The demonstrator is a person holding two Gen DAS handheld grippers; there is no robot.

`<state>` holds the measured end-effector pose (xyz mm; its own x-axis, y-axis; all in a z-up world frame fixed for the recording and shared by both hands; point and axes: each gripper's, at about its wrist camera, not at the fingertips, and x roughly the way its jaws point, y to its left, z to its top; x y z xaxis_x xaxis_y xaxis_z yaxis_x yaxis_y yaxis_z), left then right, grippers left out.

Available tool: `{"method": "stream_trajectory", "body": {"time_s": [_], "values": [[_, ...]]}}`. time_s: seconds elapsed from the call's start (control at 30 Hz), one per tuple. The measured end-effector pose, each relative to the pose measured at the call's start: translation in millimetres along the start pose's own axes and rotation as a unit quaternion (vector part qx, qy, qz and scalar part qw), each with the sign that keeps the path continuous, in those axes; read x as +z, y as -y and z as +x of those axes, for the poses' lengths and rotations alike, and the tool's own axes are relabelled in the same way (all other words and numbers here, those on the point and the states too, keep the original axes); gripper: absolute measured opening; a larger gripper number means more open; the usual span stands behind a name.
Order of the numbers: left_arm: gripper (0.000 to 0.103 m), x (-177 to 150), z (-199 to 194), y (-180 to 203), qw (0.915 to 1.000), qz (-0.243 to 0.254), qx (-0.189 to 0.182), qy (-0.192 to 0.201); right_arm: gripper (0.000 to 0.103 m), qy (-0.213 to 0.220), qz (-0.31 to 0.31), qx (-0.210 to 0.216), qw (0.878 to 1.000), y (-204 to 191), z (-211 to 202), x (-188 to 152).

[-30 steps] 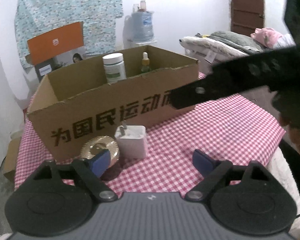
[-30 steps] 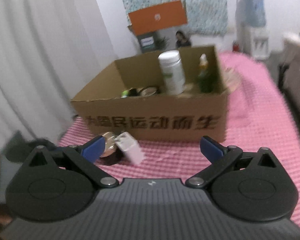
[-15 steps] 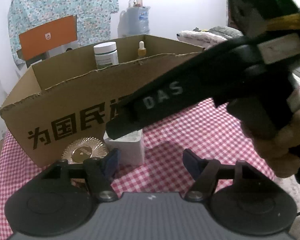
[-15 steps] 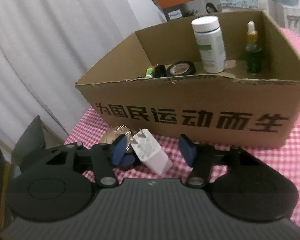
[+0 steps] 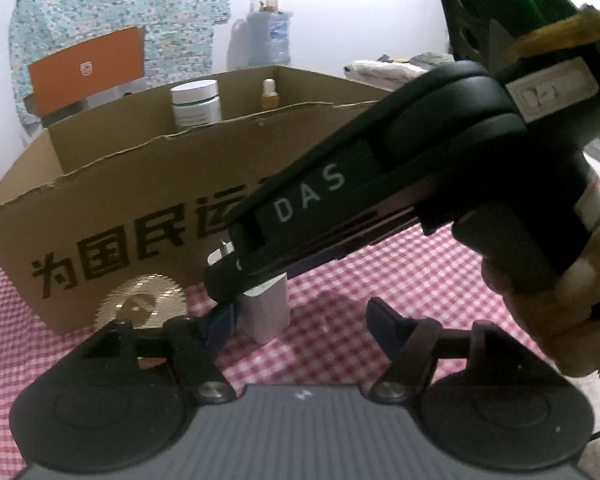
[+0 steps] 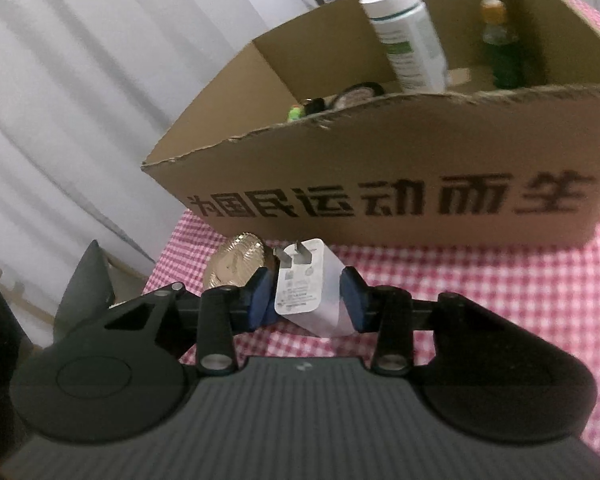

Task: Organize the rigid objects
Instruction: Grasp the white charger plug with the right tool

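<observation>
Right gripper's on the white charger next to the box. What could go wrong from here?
1. The right gripper has just been closing on the white charger, which sits skewed between the pads; it may twist or slip on lifting.
2. The gold disc lies against the left pad and could get dragged.
3. The cardboard box wall stands high right behind; a low lift may hit its rim. The left gripper hangs open close by.

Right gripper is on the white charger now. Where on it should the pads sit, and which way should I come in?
Grip the white charger across its two flat side faces at mid-body, coming from the near side, angled down, as the right gripper does now. Its jaws have just been closing, with the charger between them. The prongs point towards the cardboard box, clear of the pads.
</observation>
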<state>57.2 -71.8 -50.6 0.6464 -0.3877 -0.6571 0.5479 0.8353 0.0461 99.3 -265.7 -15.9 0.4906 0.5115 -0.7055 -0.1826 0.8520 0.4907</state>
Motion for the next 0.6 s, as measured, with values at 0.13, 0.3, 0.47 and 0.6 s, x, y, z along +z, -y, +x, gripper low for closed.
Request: {"method": "stream_trajectory", "body": {"time_s": [0.13, 0.3, 0.47, 0.6], "values": [[0.072, -0.1, -0.4, 9.6, 0.9996, 0.015, -0.022, -0.001, 0.04, 0.006, 0.02, -0.013, 1.0, 8.3, -18.2, -10.4], [0.072, -1.6, -2.9, 23.8, 0.9983, 0.029, -0.05, -0.003, 0.04, 0.014, 0.054, -0.02, 0.998, 20.2, -41.9, -28.0], [0.072, -3.0, -7.5, 31.6, 0.9966, 0.023, -0.079, -0.011, 0.041, 0.02, 0.076, -0.025, 0.997, 26.3, -59.9, -42.4], [0.072, -6.1, -11.1, 34.9, 0.9961, 0.027, -0.082, -0.016, 0.041, 0.023, 0.089, -0.018, 0.996, 28.3, -66.5, -50.3]]}}
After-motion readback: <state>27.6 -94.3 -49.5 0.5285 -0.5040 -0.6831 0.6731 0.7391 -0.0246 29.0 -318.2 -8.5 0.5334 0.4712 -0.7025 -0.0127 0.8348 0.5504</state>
